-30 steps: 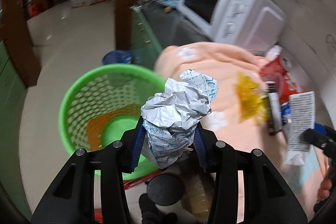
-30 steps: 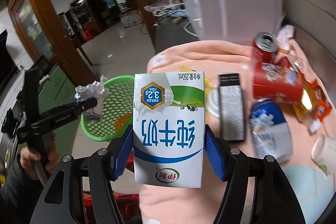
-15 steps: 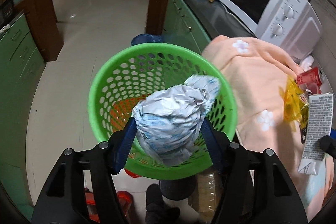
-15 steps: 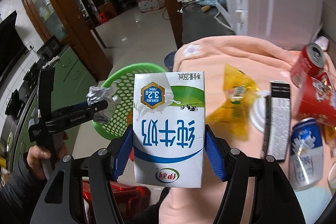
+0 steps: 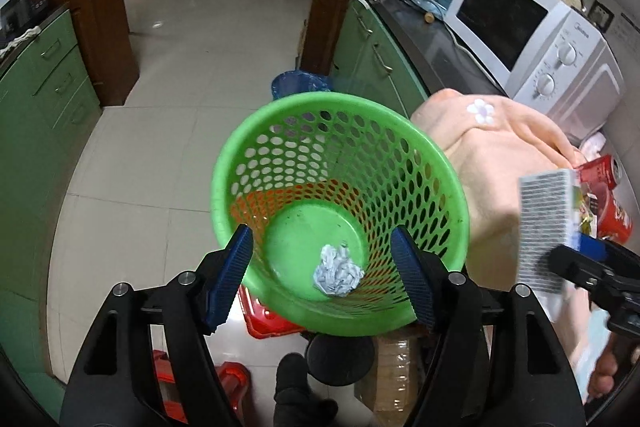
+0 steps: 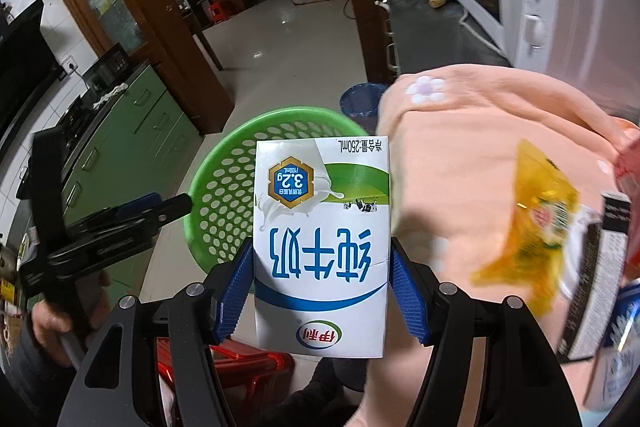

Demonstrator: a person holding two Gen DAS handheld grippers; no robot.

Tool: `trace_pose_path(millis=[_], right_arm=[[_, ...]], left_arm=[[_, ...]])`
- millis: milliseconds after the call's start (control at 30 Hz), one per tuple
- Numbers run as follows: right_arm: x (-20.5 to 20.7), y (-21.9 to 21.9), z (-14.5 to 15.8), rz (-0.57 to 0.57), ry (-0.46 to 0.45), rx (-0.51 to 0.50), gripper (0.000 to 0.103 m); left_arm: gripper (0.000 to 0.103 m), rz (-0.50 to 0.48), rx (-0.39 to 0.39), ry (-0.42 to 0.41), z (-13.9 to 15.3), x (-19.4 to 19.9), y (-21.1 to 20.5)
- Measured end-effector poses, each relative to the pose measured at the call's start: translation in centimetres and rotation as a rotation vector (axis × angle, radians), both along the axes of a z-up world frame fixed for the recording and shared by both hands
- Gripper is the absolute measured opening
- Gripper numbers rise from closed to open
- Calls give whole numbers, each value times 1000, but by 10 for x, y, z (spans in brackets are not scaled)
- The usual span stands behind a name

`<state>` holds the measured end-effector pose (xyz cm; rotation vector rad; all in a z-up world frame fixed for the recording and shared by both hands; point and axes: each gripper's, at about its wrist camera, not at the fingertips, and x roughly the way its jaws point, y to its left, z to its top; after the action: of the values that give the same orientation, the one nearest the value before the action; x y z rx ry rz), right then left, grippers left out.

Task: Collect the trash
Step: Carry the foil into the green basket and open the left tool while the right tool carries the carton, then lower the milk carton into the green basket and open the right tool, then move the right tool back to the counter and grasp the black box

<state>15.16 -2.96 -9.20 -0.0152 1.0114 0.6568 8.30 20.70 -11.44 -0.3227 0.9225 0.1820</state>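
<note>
Right wrist view: my right gripper (image 6: 322, 291) clamps the milk carton (image 6: 322, 247) upright, the green basket (image 6: 224, 203) just ahead-left. My left gripper (image 5: 320, 279) is opening, empty, over the basket, crumpled paper (image 5: 338, 269) lying below it.

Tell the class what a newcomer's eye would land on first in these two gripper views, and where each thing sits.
First, the bright green basket on the floor beside the peach cloth, with one crumpled paper ball lying on its bottom. The left hand-held gripper hangs above it, its jaws opening with nothing between them. Then the milk carton, clamped upside down in the right hand-held gripper, in front of the basket.
</note>
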Motion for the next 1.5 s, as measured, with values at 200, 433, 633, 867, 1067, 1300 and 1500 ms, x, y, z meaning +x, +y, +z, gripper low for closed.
trace_pose_path(millis=[200, 433, 633, 867, 1067, 1300, 1500], right_arm=[[16, 33, -13, 35, 32, 12, 63], [29, 53, -20, 41, 60, 54, 66], [27, 49, -12, 36, 45, 84, 74], [10, 9, 4, -18, 7, 82, 75], [-7, -50, 16, -119, -24, 62, 76], [-26, -119, 24, -237, -73, 25, 76], [-21, -165, 14, -317, -77, -37, 72]], left_arm=[[71, 40, -6, -25, 12, -10, 13], [72, 60, -5, -36, 18, -14, 18], [72, 65, -6, -37, 21, -17, 18], [74, 31, -8, -61, 31, -14, 4], [74, -42, -11, -75, 39, -7, -25], [74, -121, -17, -76, 41, 0, -61], [75, -181, -12, -79, 45, 5, -87]])
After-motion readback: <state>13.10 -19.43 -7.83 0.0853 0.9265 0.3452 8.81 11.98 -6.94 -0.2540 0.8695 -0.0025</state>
